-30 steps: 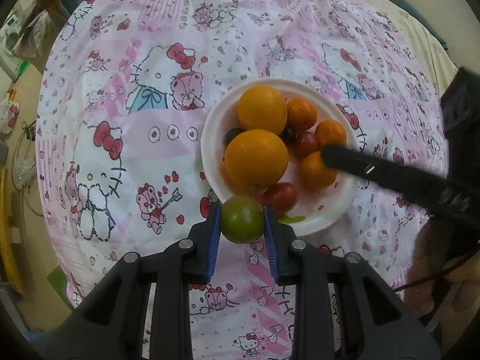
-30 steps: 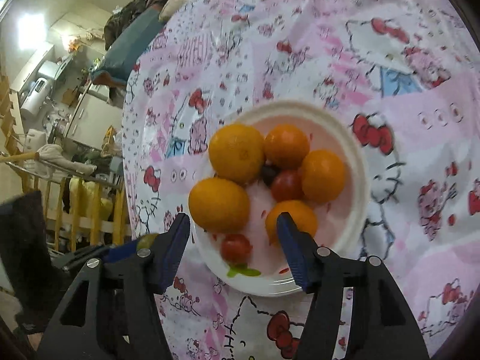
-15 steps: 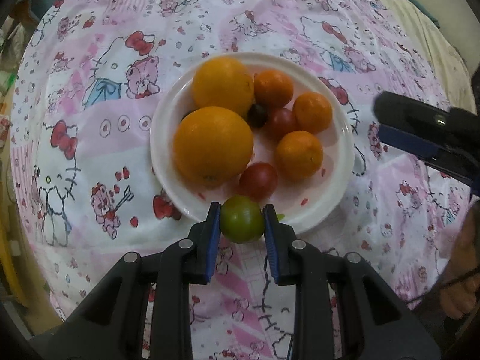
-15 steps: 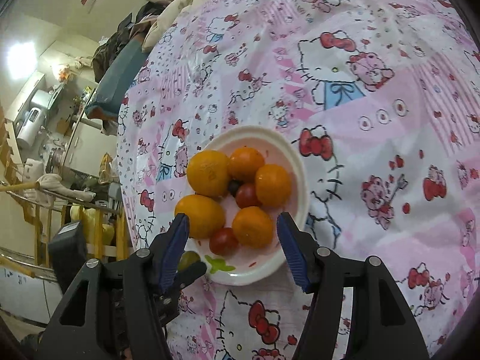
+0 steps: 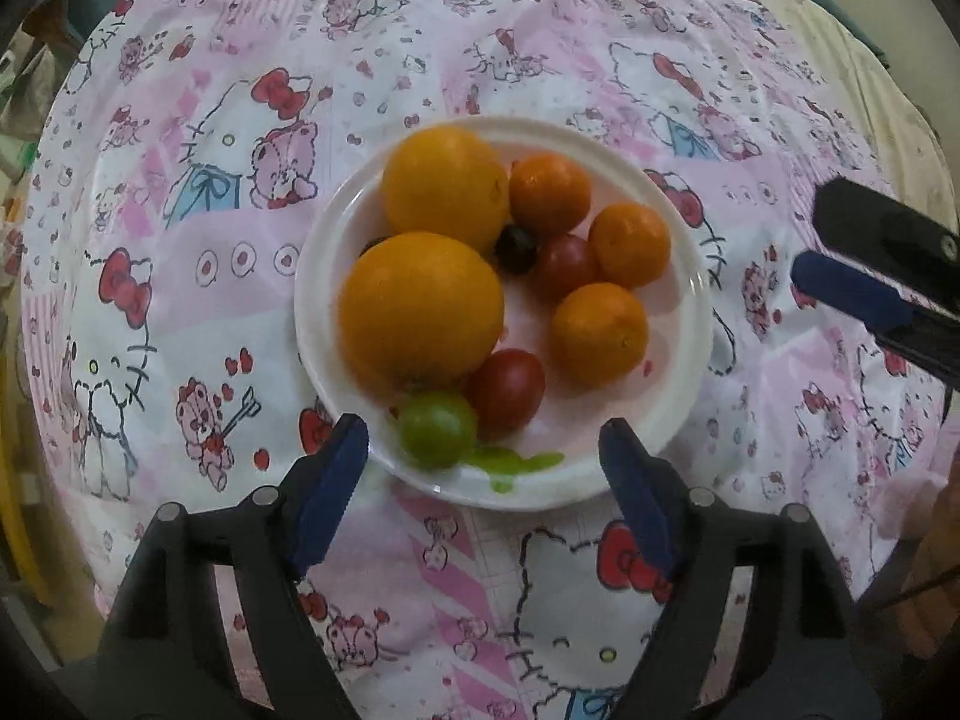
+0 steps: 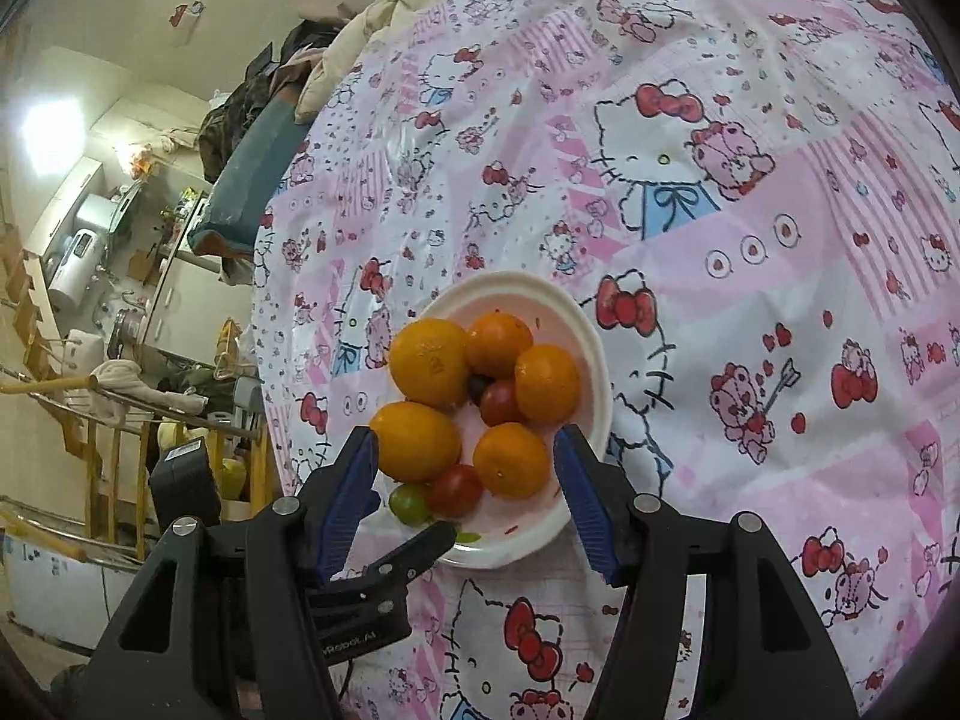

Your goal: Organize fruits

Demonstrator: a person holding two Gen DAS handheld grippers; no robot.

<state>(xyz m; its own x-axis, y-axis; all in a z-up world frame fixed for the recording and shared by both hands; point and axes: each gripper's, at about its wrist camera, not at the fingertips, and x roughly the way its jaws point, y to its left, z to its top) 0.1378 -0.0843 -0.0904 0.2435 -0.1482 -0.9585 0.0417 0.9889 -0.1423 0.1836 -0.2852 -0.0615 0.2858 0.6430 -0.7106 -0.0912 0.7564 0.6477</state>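
Across the middle of the bench [image 5: 180, 300], draped in a pink cartoon cloth, sits the white plate [image 5: 690, 324], loaded with two large oranges [image 5: 420, 312], three small oranges [image 5: 600, 333], red tomatoes [image 5: 507, 390] and a dark berry [image 5: 516, 248]. Nearest the plate's near rim lies the green tomato [image 5: 438, 429], free of both pads as the left tool [image 5: 483, 504] spreads its jaws. Off toward the right edge hovers the right tool [image 6: 465, 495], half open, gripping nothing. Looks nearly finished: no loose fruit visible on the cloth. Plenty of bare cloth all round for withdrawing.
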